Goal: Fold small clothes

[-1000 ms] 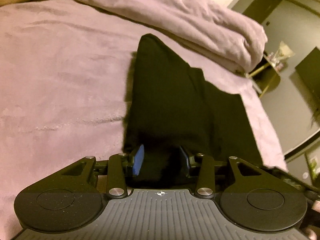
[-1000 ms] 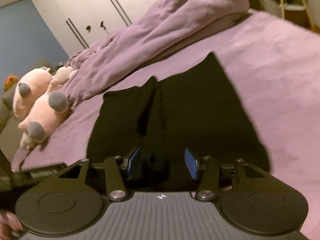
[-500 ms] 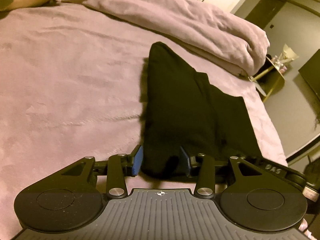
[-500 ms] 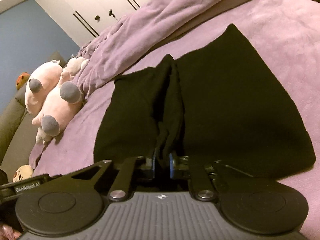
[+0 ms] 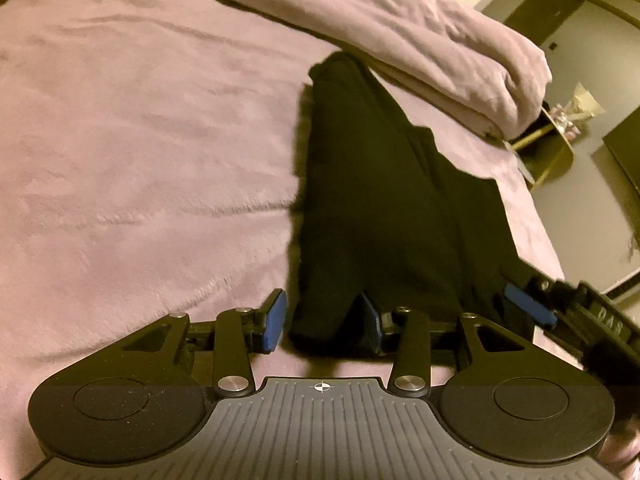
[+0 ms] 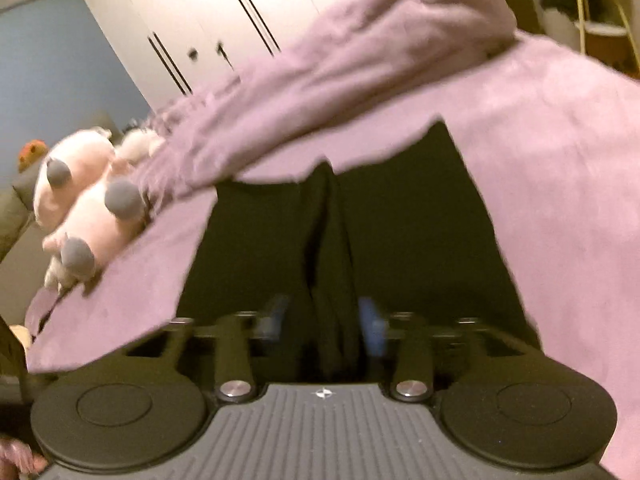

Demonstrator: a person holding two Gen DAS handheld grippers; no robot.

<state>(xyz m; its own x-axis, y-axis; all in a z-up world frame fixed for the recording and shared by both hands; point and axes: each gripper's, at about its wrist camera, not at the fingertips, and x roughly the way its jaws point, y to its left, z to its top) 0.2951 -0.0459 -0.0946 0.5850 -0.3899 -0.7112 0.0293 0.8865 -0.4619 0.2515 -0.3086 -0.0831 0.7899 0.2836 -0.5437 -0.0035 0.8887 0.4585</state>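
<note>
So the black clothes (image 5: 384, 208) lay on the purple bed (image 5: 140, 140), maybe half folded. Left claw (image 5: 322, 322) stood apart around an edge; right claw (image 6: 324, 316) was opening, a fold between.

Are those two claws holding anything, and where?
Nothing is gripped. The black garment has its near edge loose inside the left gripper; the right gripper is opening its jaws around a bunched fold.
</note>
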